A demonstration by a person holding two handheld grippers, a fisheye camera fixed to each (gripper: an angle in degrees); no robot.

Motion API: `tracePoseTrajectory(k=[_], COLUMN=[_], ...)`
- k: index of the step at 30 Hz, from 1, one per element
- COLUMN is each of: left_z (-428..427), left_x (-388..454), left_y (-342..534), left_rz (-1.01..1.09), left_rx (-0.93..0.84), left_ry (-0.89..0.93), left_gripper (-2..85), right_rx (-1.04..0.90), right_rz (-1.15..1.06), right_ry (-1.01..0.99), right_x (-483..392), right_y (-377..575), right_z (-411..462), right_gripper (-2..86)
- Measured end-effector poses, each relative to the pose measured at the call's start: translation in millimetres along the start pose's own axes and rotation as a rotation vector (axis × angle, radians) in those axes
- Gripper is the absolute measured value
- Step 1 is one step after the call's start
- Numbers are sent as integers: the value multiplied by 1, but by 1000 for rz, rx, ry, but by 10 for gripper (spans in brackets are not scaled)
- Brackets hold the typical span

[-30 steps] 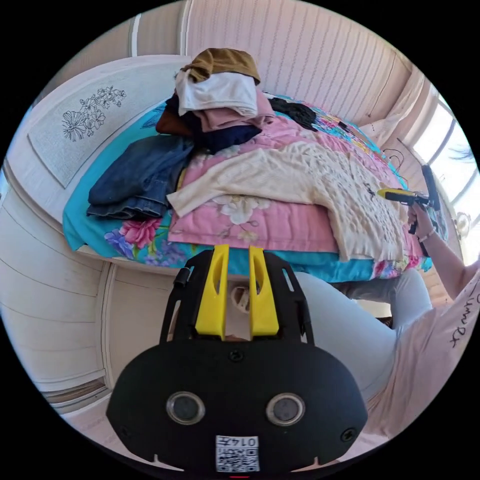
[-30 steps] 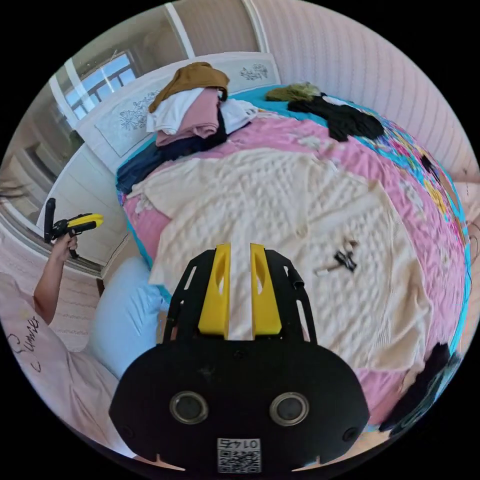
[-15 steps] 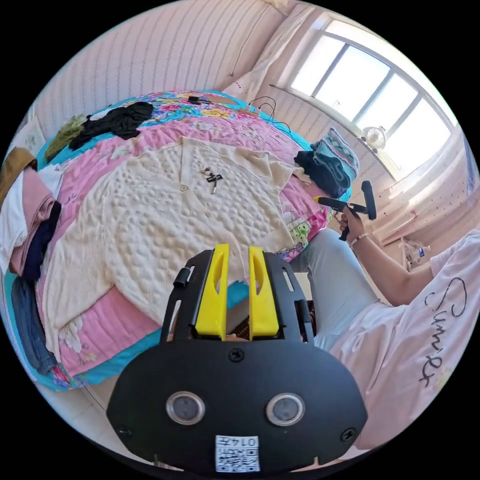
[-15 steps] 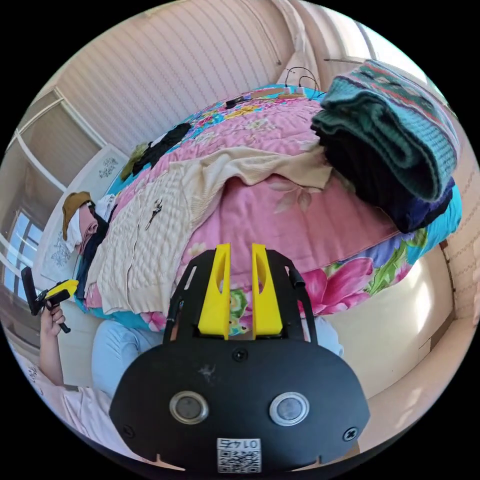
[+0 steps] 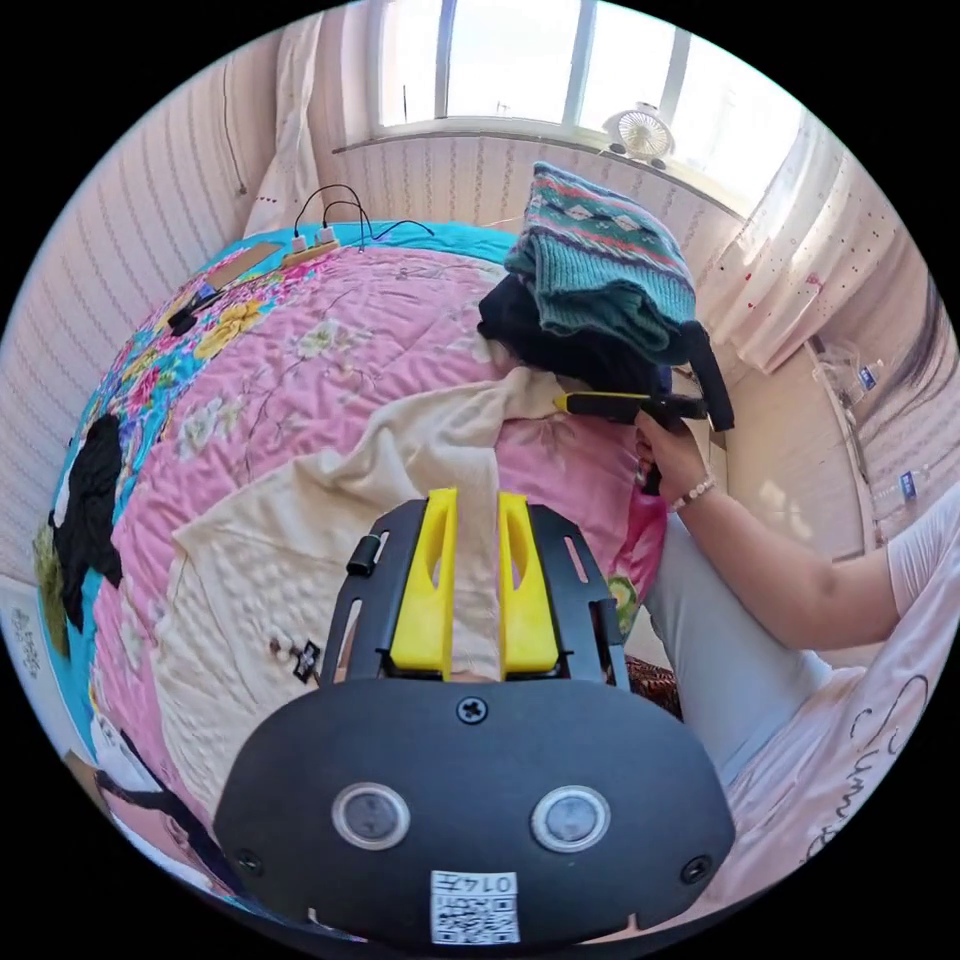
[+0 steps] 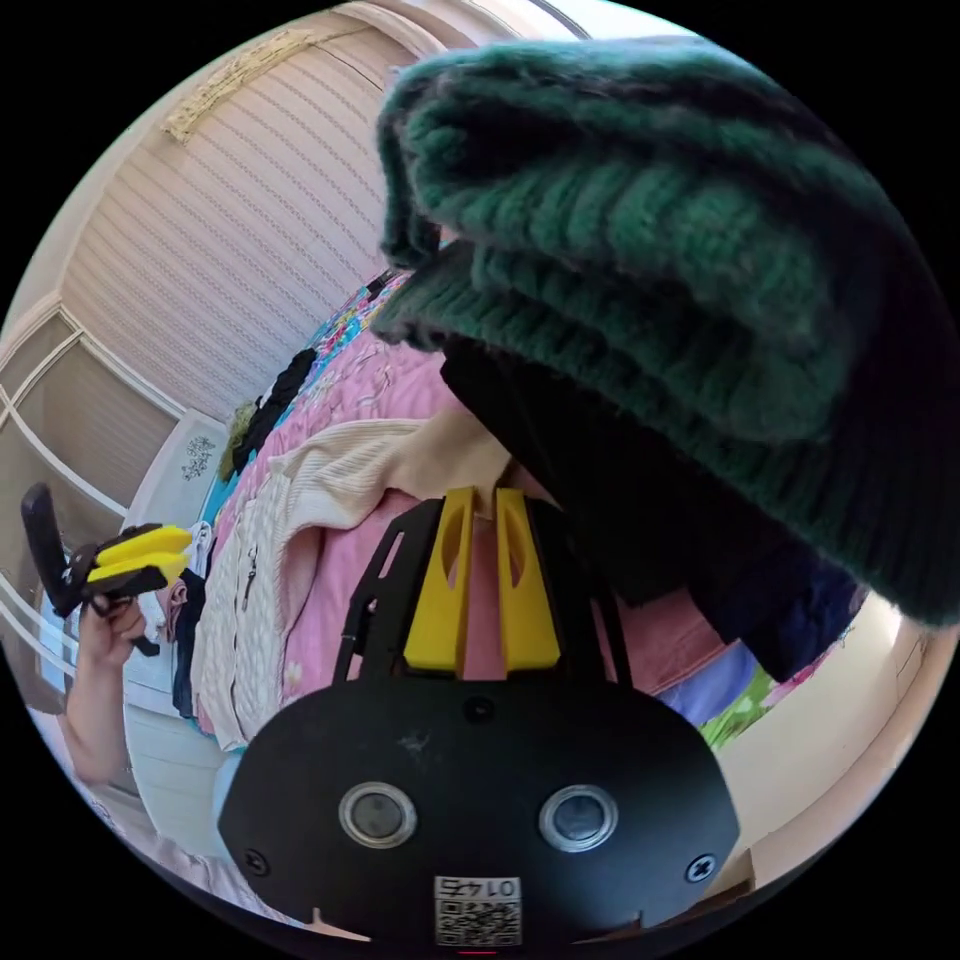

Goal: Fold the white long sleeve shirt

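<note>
The white knit long sleeve shirt (image 5: 240,570) lies spread on the pink quilt (image 5: 350,340), a small dark tag (image 5: 303,660) on its front. One sleeve (image 5: 440,450) runs out to a cuff beside a stack of folded clothes. My left gripper (image 5: 478,497) hovers open over that sleeve. My right gripper (image 5: 562,402), held in a hand, has its tips at the cuff. In the right gripper view the cuff (image 6: 455,462) sits just past my right gripper (image 6: 486,495), whose jaws stand a narrow gap apart. My left gripper (image 6: 135,558) shows far left, above the shirt (image 6: 330,480).
A teal knit sweater (image 5: 600,260) tops dark folded clothes (image 6: 620,520) right next to the cuff, looming large (image 6: 650,250) over the right gripper. Black clothing (image 5: 85,500) lies at the far edge, cables and a power strip (image 5: 310,235) near the window. The person's arm (image 5: 790,580) reaches in.
Both views have swung along the bed towards the window end. My right gripper has come up to the sleeve cuff by the folded stack, and its jaws have narrowed.
</note>
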State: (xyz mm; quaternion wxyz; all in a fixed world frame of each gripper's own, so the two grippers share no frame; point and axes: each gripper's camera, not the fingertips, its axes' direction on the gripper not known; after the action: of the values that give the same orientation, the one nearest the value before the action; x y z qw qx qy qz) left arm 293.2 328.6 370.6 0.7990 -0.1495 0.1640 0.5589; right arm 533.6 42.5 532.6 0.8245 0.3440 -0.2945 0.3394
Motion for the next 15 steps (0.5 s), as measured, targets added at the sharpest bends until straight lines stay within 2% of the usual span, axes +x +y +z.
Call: tracePoseTrajectory(k=[4, 7, 9, 13, 15], left_z=[58, 101, 129, 195, 200], left_x=[4, 25, 36, 55, 61], left_y=[-92, -145, -168, -197, -205], left_rz=[81, 185, 244, 310, 333], left_rx=[-48, -82, -127, -329, -307], left_ry=[16, -48, -72, -95, -94], left_gripper=[65, 63, 68, 62, 26], right_rx=[15, 53, 81, 60, 69], right_rz=[-3, 9, 13, 35, 40], right_ry=[-25, -15, 3, 3, -1], right_x=[31, 51, 62, 87, 95], right_y=[-4, -4, -5, -7, -8], right_z=[-22, -39, -50, -59, -64], right_gripper=[9, 4, 2, -2, -3])
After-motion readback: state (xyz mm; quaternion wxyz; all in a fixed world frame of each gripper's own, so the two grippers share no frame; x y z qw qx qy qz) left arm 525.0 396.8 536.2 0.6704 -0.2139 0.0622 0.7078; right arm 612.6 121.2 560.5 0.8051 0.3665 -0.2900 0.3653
